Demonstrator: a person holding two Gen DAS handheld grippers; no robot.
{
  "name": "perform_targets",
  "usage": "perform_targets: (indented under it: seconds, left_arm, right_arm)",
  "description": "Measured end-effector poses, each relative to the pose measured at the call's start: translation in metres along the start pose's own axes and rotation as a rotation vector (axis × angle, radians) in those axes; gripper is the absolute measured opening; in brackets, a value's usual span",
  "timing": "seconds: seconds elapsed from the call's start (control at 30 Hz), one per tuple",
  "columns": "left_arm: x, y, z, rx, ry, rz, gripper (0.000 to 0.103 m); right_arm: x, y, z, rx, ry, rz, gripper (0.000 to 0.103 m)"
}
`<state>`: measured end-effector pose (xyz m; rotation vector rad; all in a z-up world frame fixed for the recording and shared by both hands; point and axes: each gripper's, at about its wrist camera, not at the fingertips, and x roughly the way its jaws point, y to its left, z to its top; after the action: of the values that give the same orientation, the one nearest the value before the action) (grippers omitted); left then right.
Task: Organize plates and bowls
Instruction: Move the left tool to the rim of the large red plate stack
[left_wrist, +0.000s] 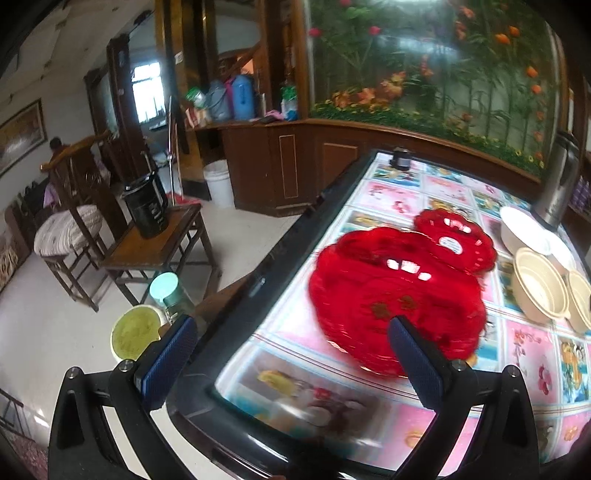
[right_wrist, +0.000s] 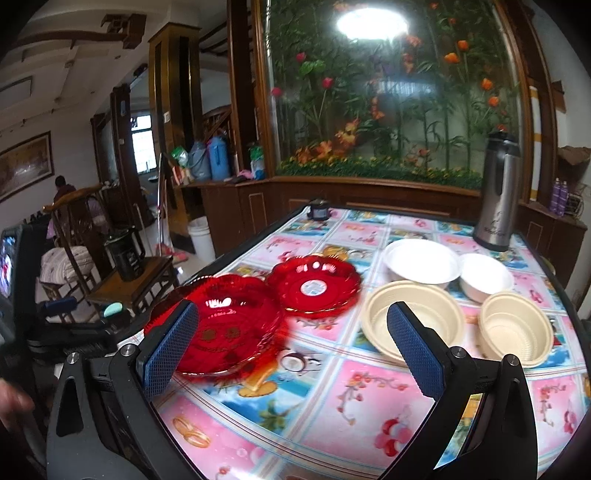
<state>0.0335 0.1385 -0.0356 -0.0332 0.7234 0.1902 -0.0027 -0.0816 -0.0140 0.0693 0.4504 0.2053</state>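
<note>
1. From where I stand, nothing on the table with the flowered pink-and-blue plastic cloth (right_wrist: 369, 387) looks sorted yet; every dish lies on its own, so I'd judge the job barely begun.

2. The large red translucent scalloped glass plate (right_wrist: 221, 328) sits near the table's left edge. The smaller red glass plate with a white sticker in its middle (right_wrist: 314, 286) lies just behind it, rims touching or overlapping slightly; I cannot tell which.

3. To the right are four bowls, none nested: a large cream plastic bowl (right_wrist: 412, 325) and a small cream plastic bowl (right_wrist: 515, 332) in front, a large white bowl (right_wrist: 421, 262) and a small white bowl (right_wrist: 485, 275) behind. Neighbours sit just beside each other.

4. The left gripper (left_wrist: 291, 354) hangs over the table's near-left corner, its blue-padded fingers spread wide with nothing between them. One pad shows in front of the big red plate's near rim, not clearly touching it.

5. The right gripper (right_wrist: 291, 339) is likewise spread wide and empty, hovering over the near table, looking between the red plates and the cream bowls.

6. What's left, I reckon: stacking red on red, nesting the cream pair and white pair.

7. A steel thermos (right_wrist: 496, 192) stands at the far right corner, clear of the dishes.
</note>
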Motion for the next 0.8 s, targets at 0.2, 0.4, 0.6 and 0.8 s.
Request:
perform_targets:
  seconds: [0.2, 0.4, 0.6, 0.8]
  left_arm:
    - [0.013, 0.020, -0.003, -0.061, 0.024, -0.015, 0.102]
    - [0.027, 0.017, 0.002, -0.041, 0.080, -0.045, 0.101]
    - [0.036, 0.028, 0.017, -0.069, 0.130, -0.079, 0.092]
    - [0.052, 0.028, 0.036, -0.073, 0.186, -0.105, 0.091]
  right_arm:
    - [0.034, 0.011, -0.002, 0.021, 0.074, 0.013, 0.103]
    - [0.061, 0.016, -0.003, 0.044, 0.142, 0.043, 0.103]
    - [0.083, 0.019, -0.002, 0.055, 0.199, 0.053, 0.103]
    - [0.106, 0.014, 0.006, 0.109, 0.273, 0.069, 0.103]
